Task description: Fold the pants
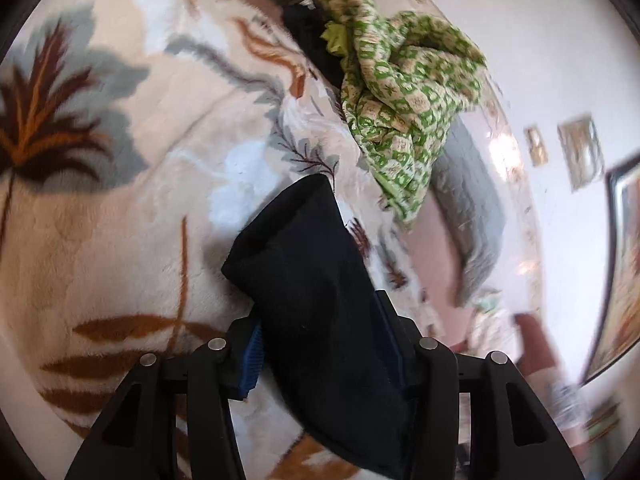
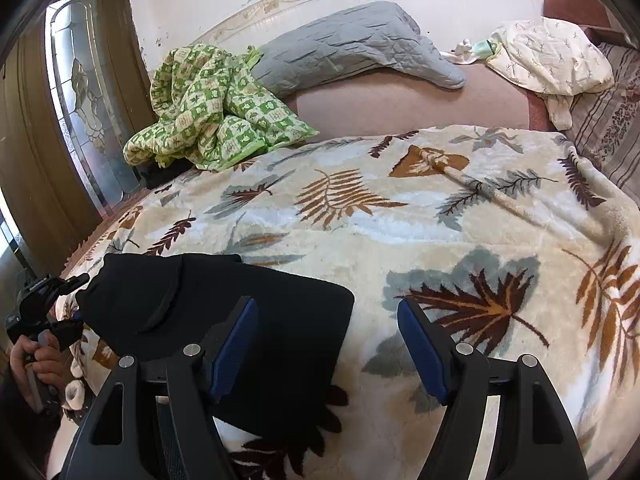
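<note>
The black pants [image 1: 312,280] lie folded into a thick bundle on the leaf-patterned blanket [image 1: 120,208]. In the left wrist view my left gripper [image 1: 318,316] has its blue pads pressed on both sides of the bundle's near end. The right wrist view shows the pants [image 2: 192,312] as a broad dark slab at the lower left. My right gripper [image 2: 326,308] stands open above their right edge, one finger over the cloth and the other over the blanket [image 2: 400,216]. A hand [image 2: 36,360] holds the left gripper's handle at the pants' left end.
A crumpled green checked quilt [image 2: 216,108] lies at the blanket's far left corner, also seen in the left wrist view [image 1: 400,92]. Behind it are a grey quilt [image 2: 352,44] and a cream pillow [image 2: 548,56]. A wooden door with glass [image 2: 80,92] stands left.
</note>
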Demonstrator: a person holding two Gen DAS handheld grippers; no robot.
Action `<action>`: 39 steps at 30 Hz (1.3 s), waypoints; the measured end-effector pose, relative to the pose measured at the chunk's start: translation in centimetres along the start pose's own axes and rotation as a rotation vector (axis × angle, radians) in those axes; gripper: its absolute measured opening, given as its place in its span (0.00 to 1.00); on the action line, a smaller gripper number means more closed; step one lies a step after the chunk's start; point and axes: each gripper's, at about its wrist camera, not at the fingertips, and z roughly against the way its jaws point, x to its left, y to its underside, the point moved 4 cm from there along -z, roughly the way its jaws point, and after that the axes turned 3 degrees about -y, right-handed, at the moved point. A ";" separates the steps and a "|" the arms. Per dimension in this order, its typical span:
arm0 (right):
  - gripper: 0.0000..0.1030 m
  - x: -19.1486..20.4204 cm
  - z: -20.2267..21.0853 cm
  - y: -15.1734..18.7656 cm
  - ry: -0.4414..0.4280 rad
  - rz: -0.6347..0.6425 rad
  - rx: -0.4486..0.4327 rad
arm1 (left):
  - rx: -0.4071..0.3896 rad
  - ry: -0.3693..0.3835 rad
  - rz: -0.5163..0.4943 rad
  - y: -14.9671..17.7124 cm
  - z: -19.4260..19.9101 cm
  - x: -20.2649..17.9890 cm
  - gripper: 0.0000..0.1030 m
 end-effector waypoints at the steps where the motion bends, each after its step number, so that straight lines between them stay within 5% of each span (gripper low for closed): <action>1: 0.72 0.0 0.0 0.0 0.001 -0.001 0.002 | -0.017 -0.022 -0.046 0.2 0.2 -0.6 0.47; 4: 0.72 -0.1 0.0 0.0 0.000 -0.005 0.004 | -0.062 -0.038 -0.116 0.8 0.6 -1.5 0.47; 8: 0.72 -0.2 0.0 0.0 0.000 -0.007 0.002 | -0.066 -0.023 -0.082 0.9 0.6 -0.9 0.44; 11: 0.72 -0.3 0.1 0.0 0.002 -0.012 -0.002 | -0.046 -0.039 -0.064 1.0 0.5 -0.2 0.19; 13: 0.72 -0.4 0.0 0.0 0.007 -0.015 -0.001 | -0.040 -0.052 -0.090 1.1 1.0 -0.1 0.12; 21: 0.72 -1.0 0.2 -0.1 0.020 -0.043 -0.006 | -0.168 -0.143 -0.554 4.4 3.9 -8.7 0.10; 29: 0.72 -2.7 0.2 -0.1 -0.009 -0.148 -0.003 | -0.088 -0.047 -0.792 9.4 4.0 -14.2 0.09; 39: 0.72 -5.8 0.2 0.5 -0.009 -0.320 0.001 | 0.130 0.069 -0.962 13.3 2.5 -20.5 0.09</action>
